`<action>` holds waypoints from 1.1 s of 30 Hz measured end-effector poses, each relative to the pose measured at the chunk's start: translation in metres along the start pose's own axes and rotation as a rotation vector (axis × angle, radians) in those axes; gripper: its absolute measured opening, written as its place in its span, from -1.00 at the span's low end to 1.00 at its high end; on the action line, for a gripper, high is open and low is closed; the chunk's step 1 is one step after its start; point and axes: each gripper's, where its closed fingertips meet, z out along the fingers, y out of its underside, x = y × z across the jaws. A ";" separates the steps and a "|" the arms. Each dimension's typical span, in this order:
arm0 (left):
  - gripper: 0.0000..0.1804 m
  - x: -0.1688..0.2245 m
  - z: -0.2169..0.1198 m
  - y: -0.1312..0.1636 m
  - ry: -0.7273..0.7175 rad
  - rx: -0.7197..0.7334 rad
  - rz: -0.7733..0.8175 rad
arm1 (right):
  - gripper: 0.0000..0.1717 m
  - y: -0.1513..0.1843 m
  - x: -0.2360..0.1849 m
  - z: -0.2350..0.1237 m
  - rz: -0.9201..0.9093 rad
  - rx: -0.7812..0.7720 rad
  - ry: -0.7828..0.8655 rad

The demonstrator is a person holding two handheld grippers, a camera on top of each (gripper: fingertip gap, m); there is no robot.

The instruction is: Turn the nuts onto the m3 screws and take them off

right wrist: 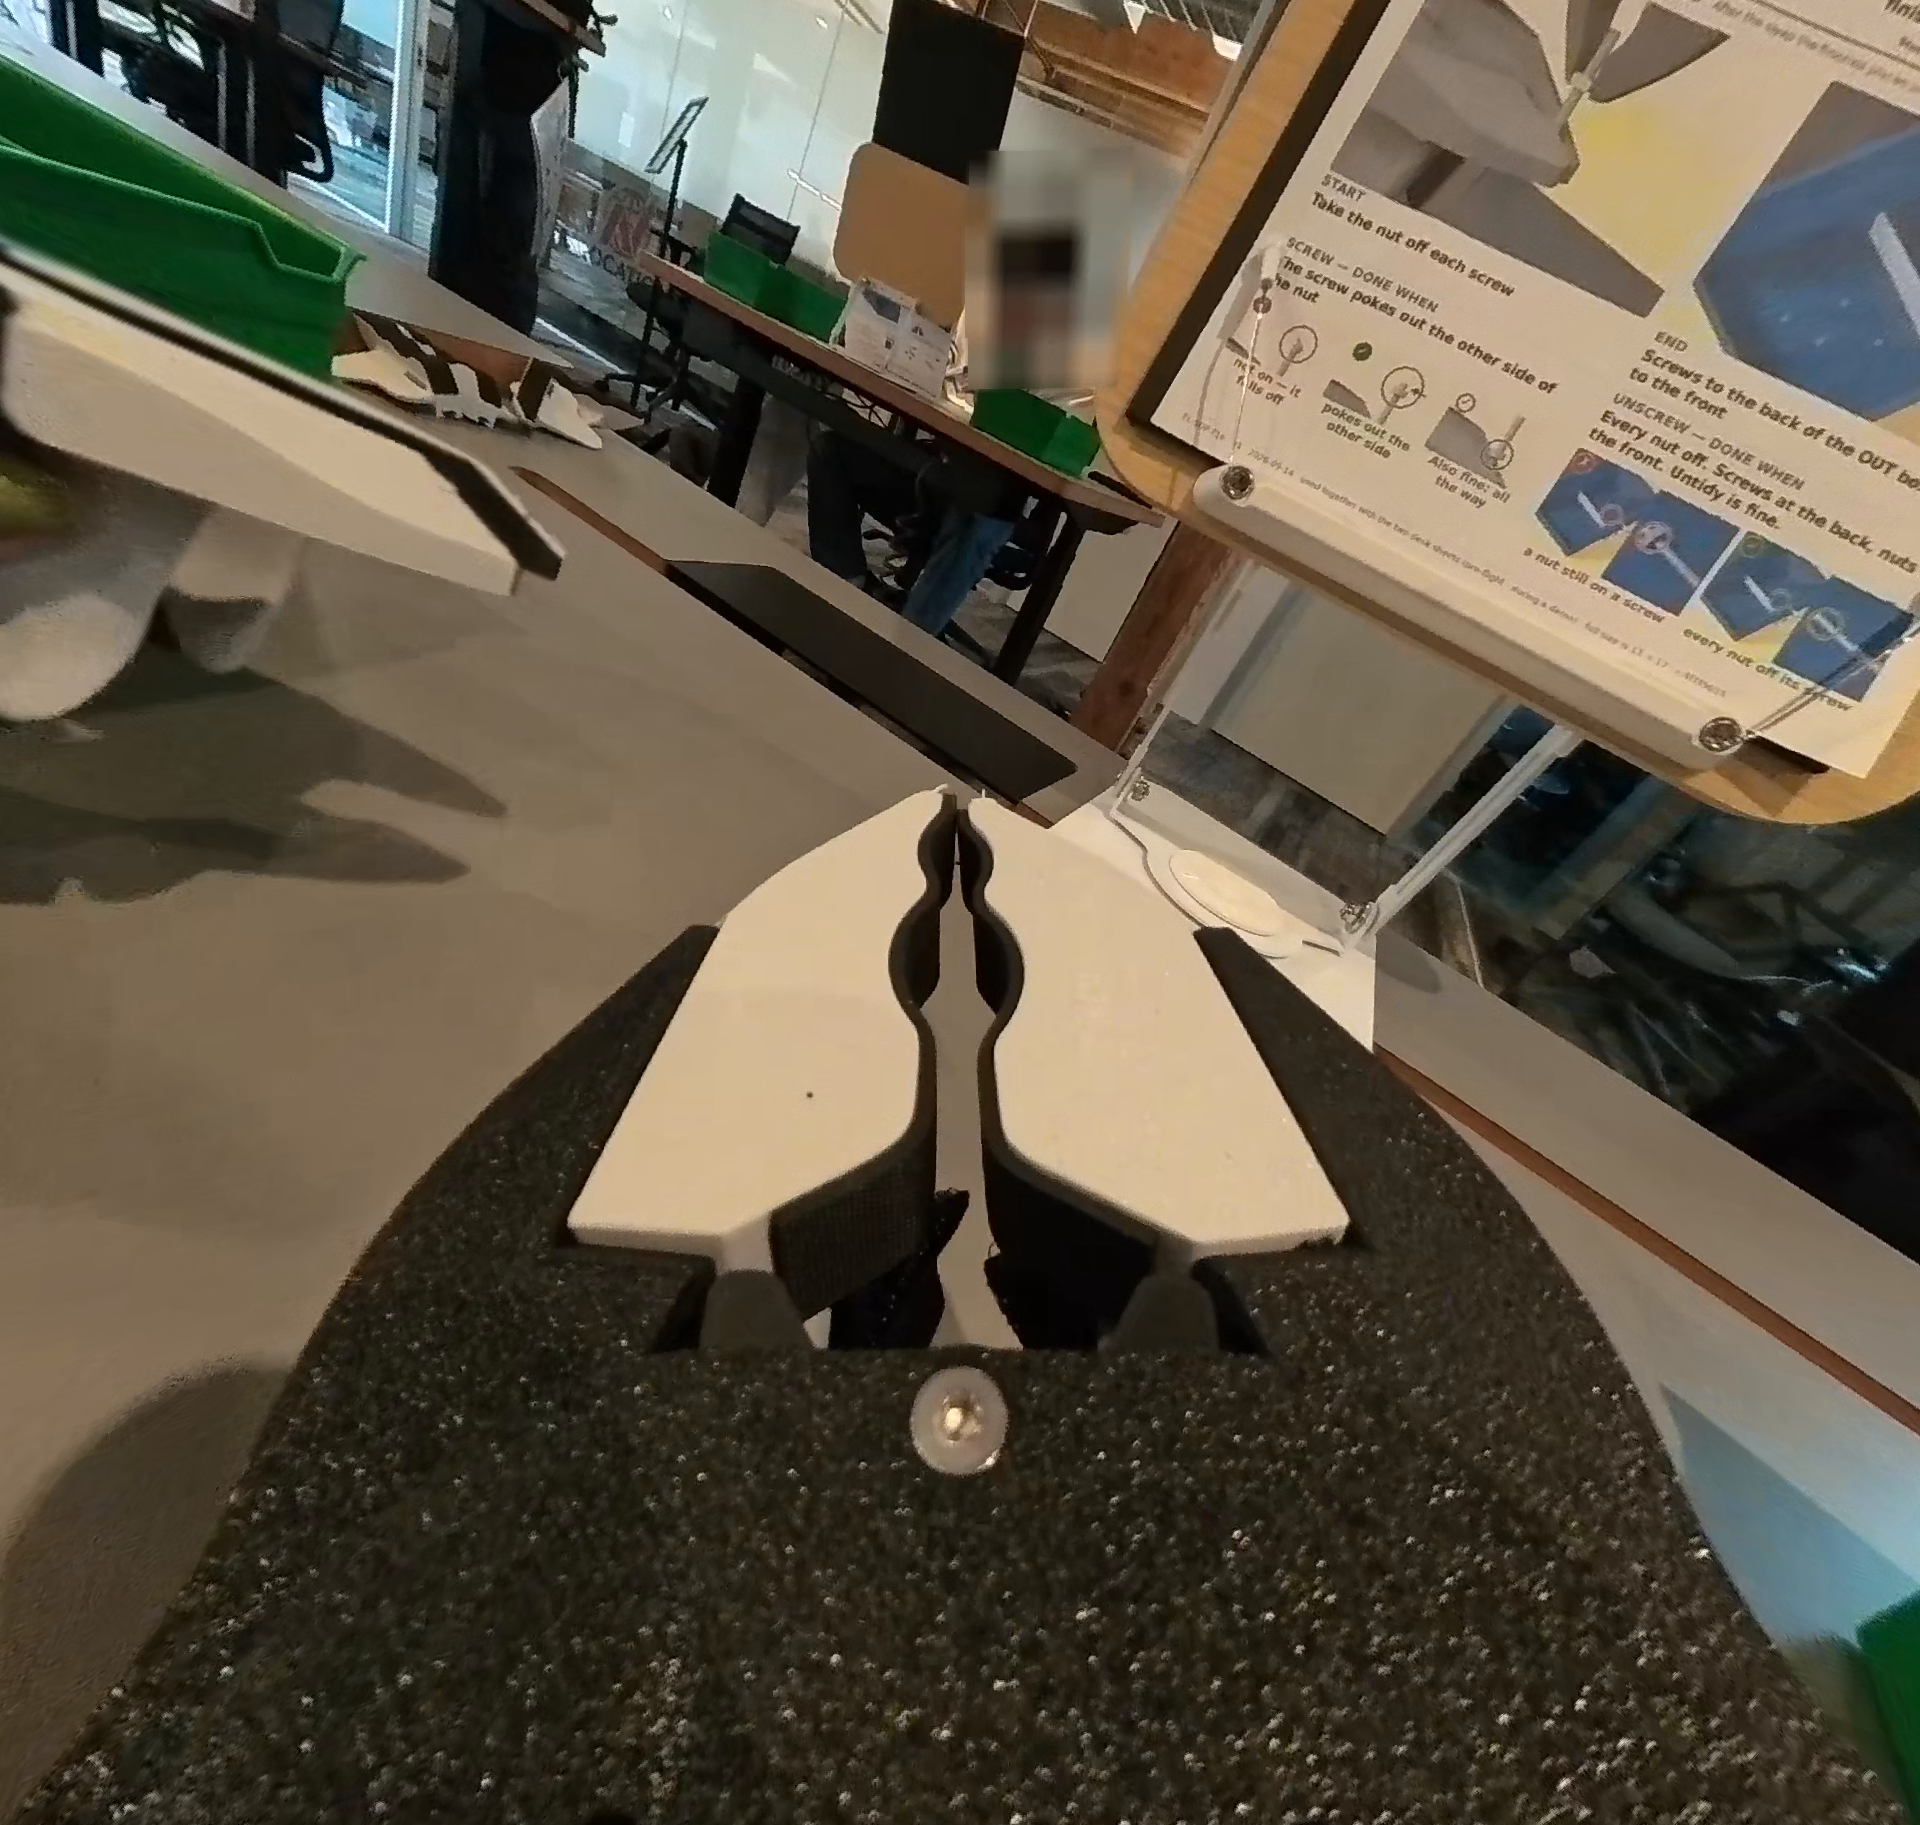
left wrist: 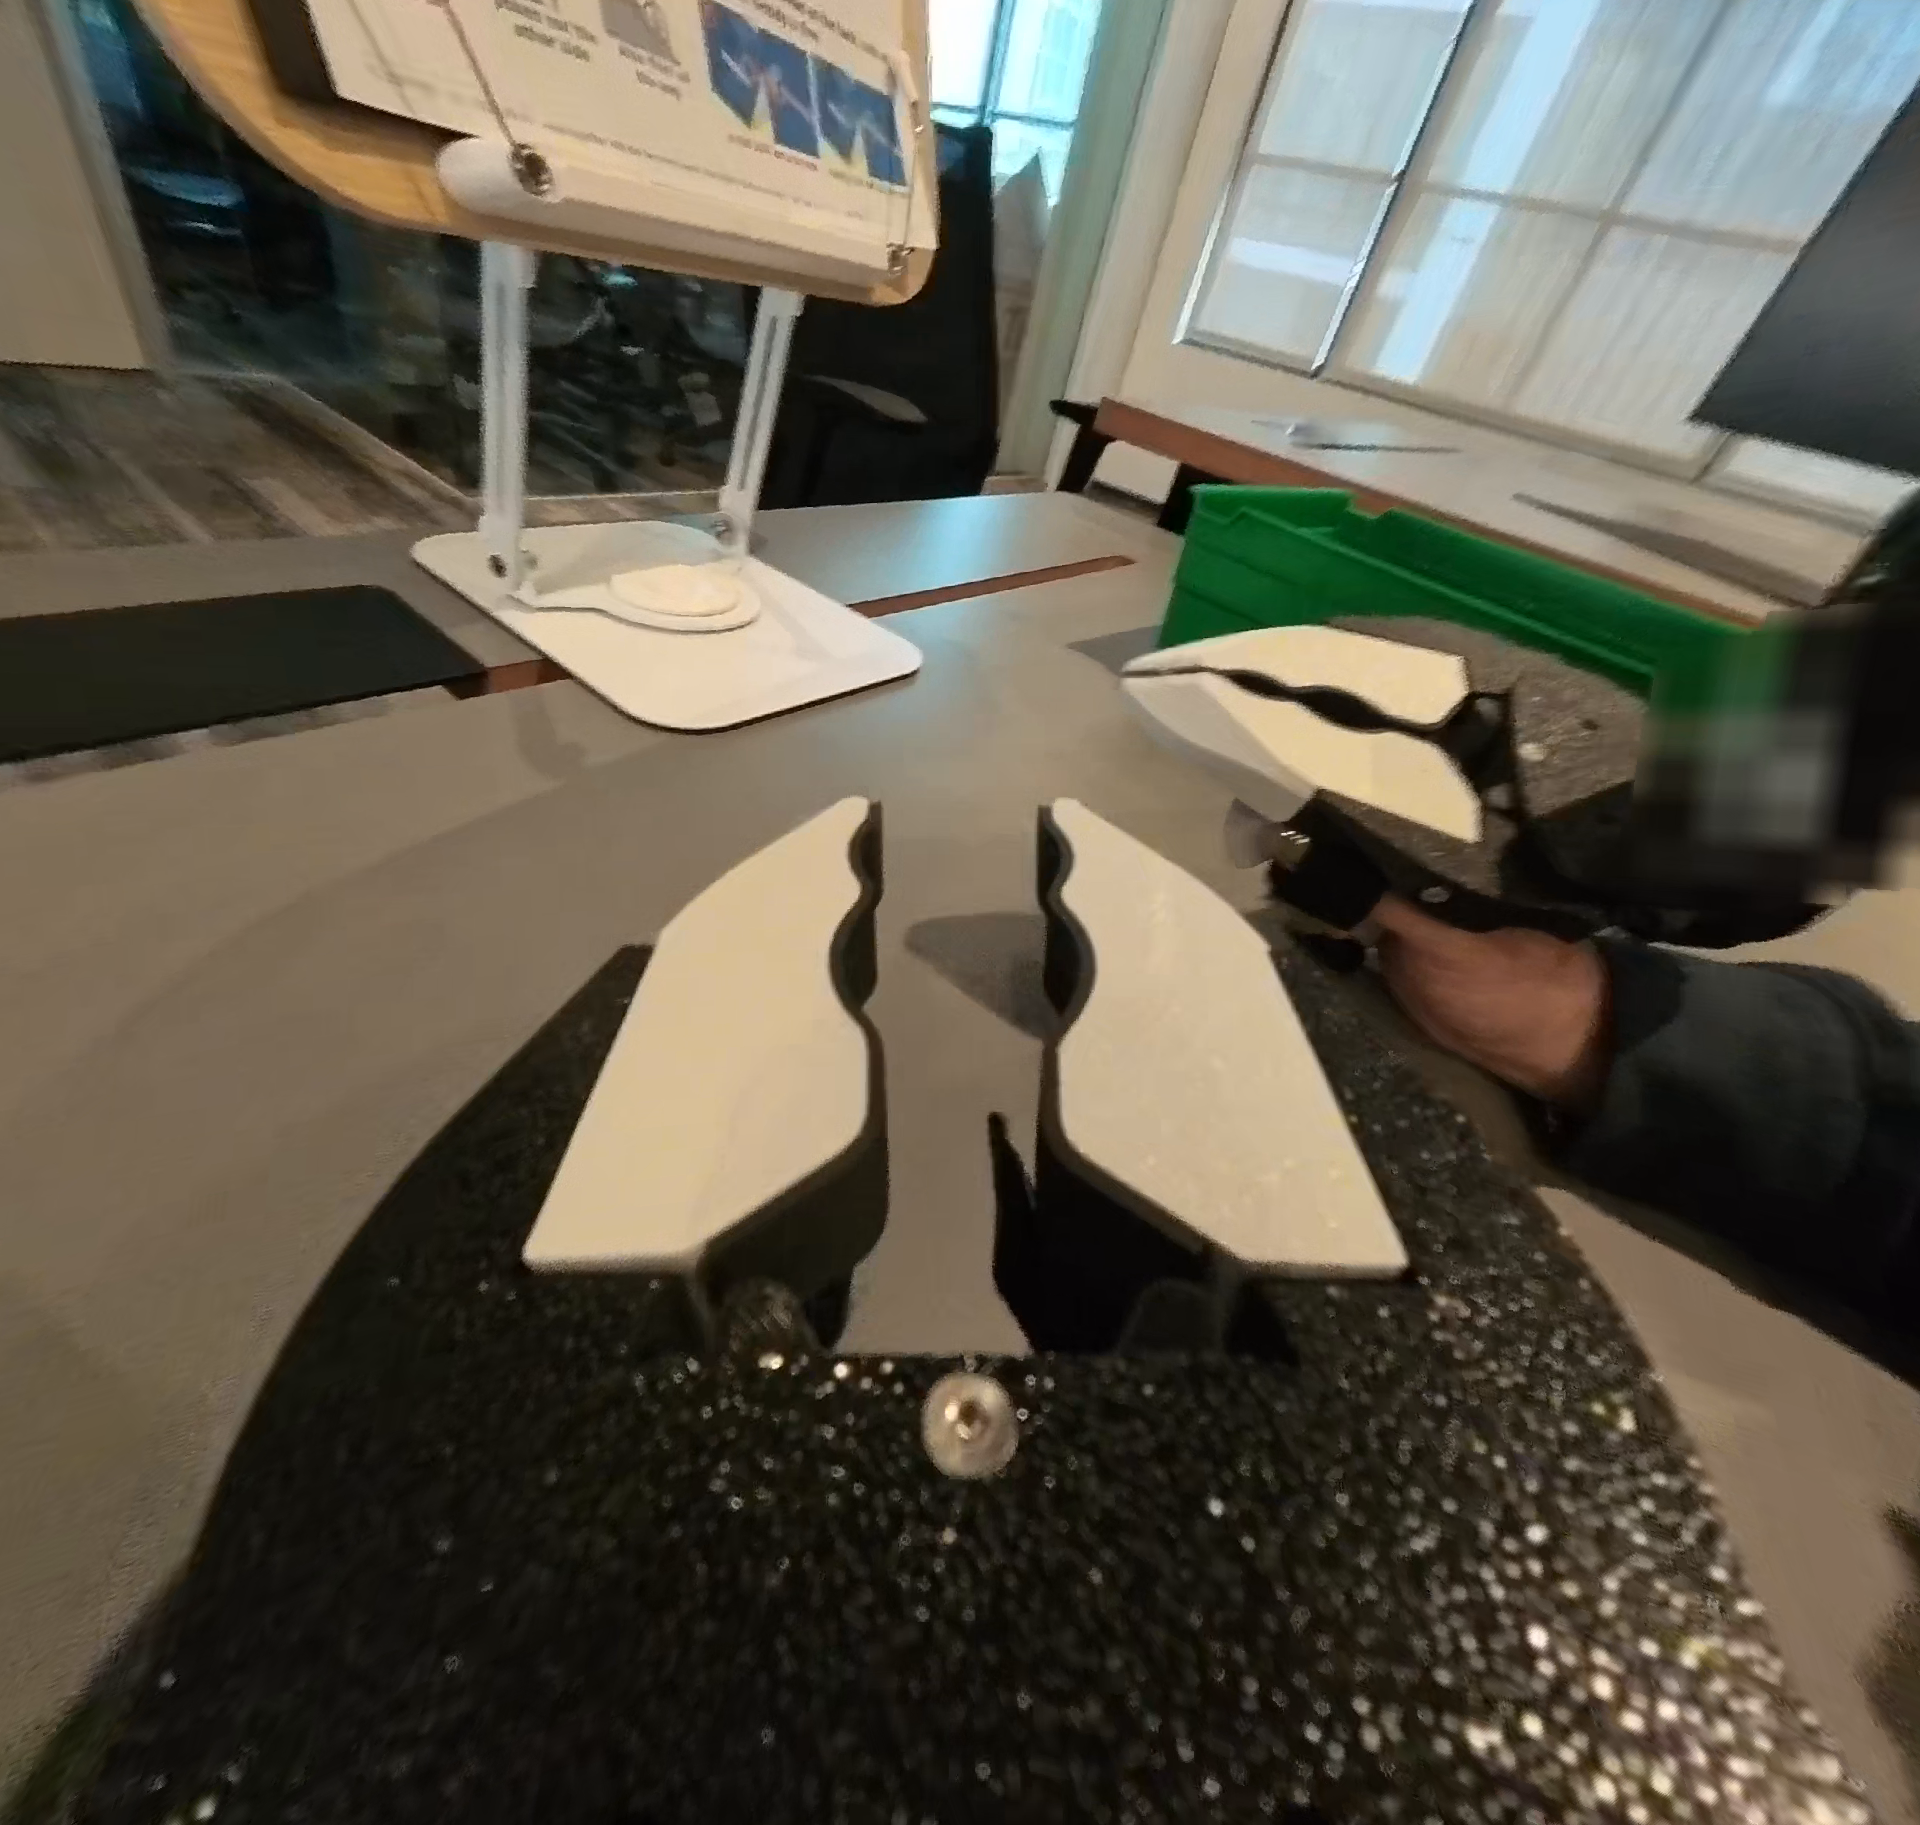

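Note:
No screw or nut shows in either view. My left gripper is open over the grey table, with only bare table between its white fingers. My right gripper is shut, its black pads touching at the tips, and I see nothing between them. The left wrist view shows it to the right of my left gripper, held by a hand, tips closed and pointing left. A finger of my left gripper shows at the upper left of the right wrist view.
A green bin stands at the right behind the right gripper, and green trays show at the far left. A white stand carries an instruction board. A black mat lies at the left.

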 end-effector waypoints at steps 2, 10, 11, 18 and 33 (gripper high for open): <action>-0.65 0.016 0.001 -0.001 0.051 0.015 -0.031 | -1.00 -0.001 0.000 -0.001 0.012 0.008 -0.005; -0.78 0.058 -0.021 -0.054 0.054 0.027 0.119 | -1.00 -0.006 0.002 -0.006 0.056 0.056 -0.028; -0.78 0.060 -0.031 -0.066 0.050 0.038 0.116 | -1.00 -0.006 0.002 -0.006 0.054 0.056 -0.030; -0.77 0.010 -0.134 -0.142 -0.164 0.016 0.202 | -1.00 -0.009 0.000 -0.009 0.062 0.072 -0.041; -0.78 -0.162 -0.209 0.009 0.128 -1.185 0.633 | -1.00 -0.010 0.003 -0.010 0.106 0.086 -0.042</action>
